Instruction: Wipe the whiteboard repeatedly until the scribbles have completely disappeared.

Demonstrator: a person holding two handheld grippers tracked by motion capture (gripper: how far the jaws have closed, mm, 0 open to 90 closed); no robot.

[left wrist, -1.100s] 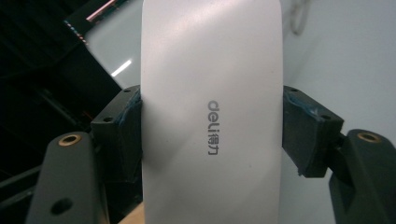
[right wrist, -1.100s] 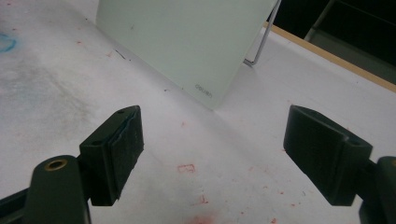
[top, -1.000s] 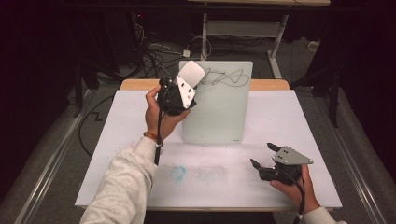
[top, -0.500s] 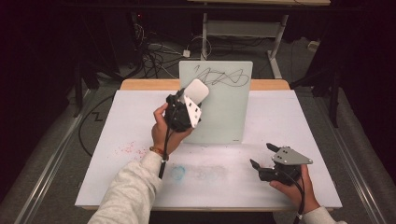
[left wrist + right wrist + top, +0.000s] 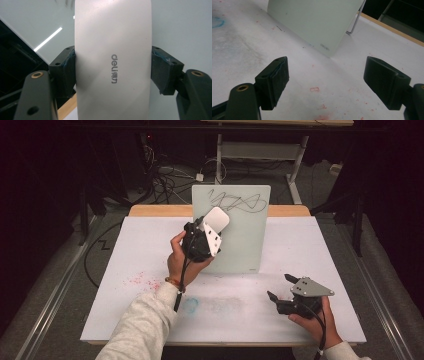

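The left hand-held gripper (image 5: 216, 222) squeezes the white eraser (image 5: 113, 60) just below the scribble (image 5: 239, 201) on the board (image 5: 245, 245). Next, I think, rub upward. The right hand-held gripper (image 5: 281, 287) rests open.

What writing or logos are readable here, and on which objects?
"deli", followed by two Chinese characters: printed in grey on the white eraser clamped in the left gripper.
A small grey logo at the lower corner of the glass board: too small to read.
The black scribble on the board's top: loops, not words.
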